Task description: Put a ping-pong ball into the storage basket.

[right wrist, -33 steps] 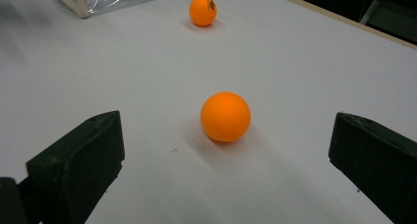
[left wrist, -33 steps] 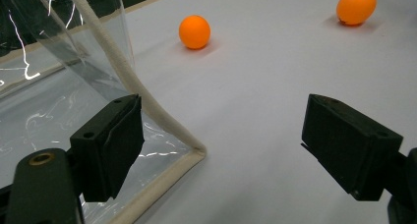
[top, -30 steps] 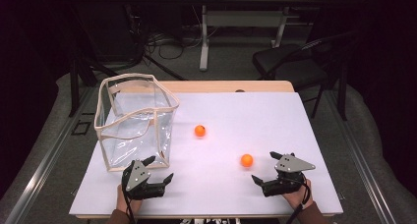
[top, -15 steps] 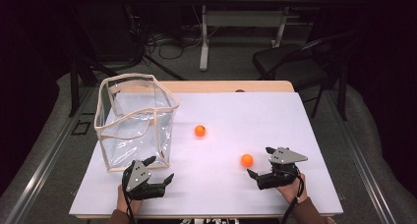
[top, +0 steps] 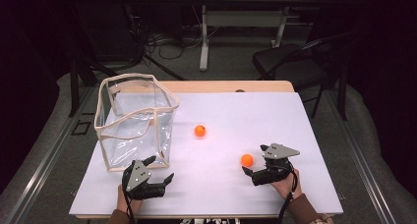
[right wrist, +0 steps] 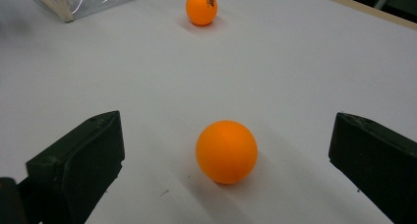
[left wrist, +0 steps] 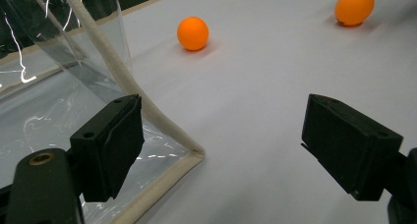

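While the right tongs (top: 253,159) sit spread wide on the white counter (top: 295,121), the near small orange ball (right wrist: 226,151) lies between their jaws, untouched. A second orange ball (top: 199,130) rests farther off, near the clear plastic bag with beige trim (top: 133,118). Beside that bag's corner, the left tongs (top: 160,169) also gape, holding nothing.

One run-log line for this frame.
right gripper: open, astride near ball | left gripper: open, by clear bag corner | far ball: on table
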A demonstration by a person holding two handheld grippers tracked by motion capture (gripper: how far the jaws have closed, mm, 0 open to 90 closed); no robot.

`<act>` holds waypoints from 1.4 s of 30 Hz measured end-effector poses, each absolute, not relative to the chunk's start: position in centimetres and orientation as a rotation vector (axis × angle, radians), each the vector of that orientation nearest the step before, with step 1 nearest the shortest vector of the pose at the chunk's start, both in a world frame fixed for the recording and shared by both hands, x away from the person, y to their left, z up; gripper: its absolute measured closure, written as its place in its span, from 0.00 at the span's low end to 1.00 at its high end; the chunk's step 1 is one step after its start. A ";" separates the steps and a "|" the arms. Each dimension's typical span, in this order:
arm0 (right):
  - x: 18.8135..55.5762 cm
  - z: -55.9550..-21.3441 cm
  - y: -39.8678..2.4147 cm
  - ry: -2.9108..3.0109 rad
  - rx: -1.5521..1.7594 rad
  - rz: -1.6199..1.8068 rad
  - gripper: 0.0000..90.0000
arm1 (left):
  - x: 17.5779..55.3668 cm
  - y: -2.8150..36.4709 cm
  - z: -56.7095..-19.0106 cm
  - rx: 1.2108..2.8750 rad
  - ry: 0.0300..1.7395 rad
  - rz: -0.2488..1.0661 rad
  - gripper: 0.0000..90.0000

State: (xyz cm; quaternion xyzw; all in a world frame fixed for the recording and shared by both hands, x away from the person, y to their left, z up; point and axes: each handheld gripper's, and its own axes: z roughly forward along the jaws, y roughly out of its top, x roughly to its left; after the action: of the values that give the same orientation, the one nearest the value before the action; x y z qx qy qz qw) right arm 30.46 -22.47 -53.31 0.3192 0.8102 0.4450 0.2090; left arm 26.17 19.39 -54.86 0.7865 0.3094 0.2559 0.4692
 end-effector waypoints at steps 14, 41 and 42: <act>31.9 -54.0 -21.4 2.284 0.903 1.218 0.00 | 26.2 19.4 -54.9 1.926 0.755 0.628 0.18; 33.0 -55.1 -20.6 2.335 0.944 1.165 0.09 | 26.1 19.4 -54.8 1.924 0.755 0.627 0.18; 33.0 -55.1 -20.6 2.339 0.941 1.155 0.13 | 26.1 19.4 -54.8 1.922 0.756 0.626 0.18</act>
State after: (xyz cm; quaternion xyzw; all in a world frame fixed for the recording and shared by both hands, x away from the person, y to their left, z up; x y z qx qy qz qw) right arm 33.00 -20.56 -55.15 0.3336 0.8291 0.4096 0.1831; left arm 26.12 19.42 -54.84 0.7852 0.3086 0.2557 0.4721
